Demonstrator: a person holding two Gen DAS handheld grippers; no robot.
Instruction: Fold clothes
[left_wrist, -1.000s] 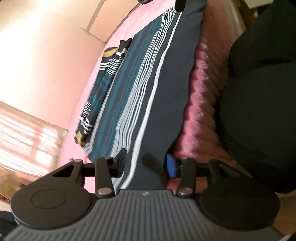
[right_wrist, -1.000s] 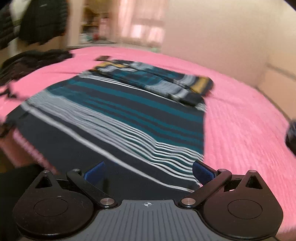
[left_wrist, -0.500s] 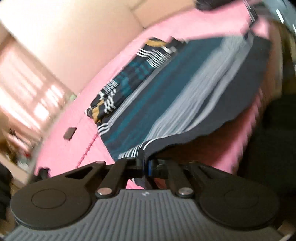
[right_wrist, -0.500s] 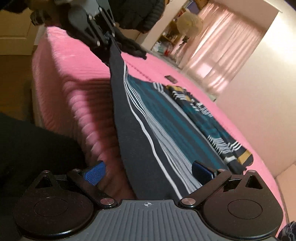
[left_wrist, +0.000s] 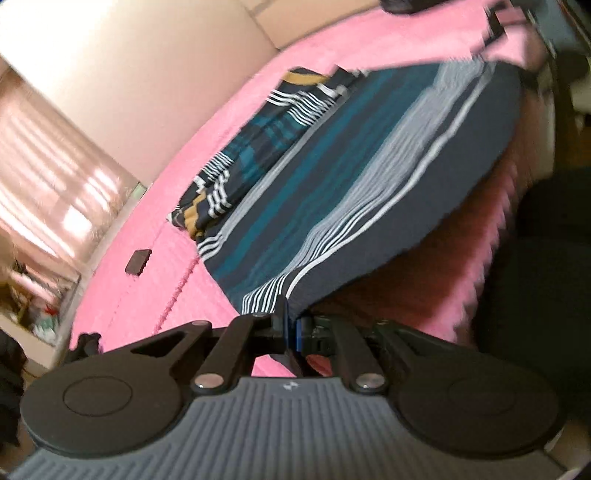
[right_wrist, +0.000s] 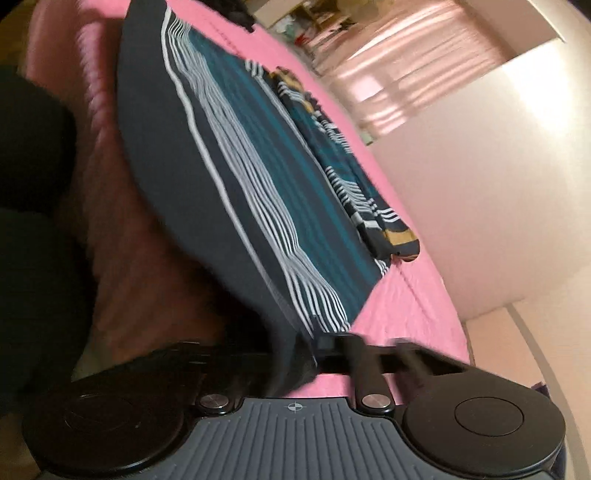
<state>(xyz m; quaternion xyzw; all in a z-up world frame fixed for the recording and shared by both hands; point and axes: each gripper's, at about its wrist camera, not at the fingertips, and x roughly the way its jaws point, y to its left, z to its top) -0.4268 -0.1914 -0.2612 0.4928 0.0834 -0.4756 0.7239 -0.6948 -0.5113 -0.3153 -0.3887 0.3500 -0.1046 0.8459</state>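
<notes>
A navy and teal striped garment (left_wrist: 354, 177) lies spread on a pink bed (left_wrist: 155, 295), its dark hem raised off the bed's near edge. My left gripper (left_wrist: 293, 325) is shut on one hem corner. In the right wrist view the same garment (right_wrist: 258, 177) stretches away, and my right gripper (right_wrist: 314, 347) is shut on the other hem corner. The garment's far part (left_wrist: 258, 147) is bunched with white and mustard stripes. The other gripper is a dark blur at the top right of the left wrist view.
A small dark flat object (left_wrist: 138, 261) lies on the bed left of the garment. A beige wall (left_wrist: 147, 74) and pink curtains (left_wrist: 48, 192) stand behind. Dark clothing of a person (left_wrist: 546, 295) fills the right side. Cluttered shelves (right_wrist: 317, 26) are far off.
Both grippers went from open to shut on the garment's hem, the left first and then the right. The hem has come up off the bed's edge.
</notes>
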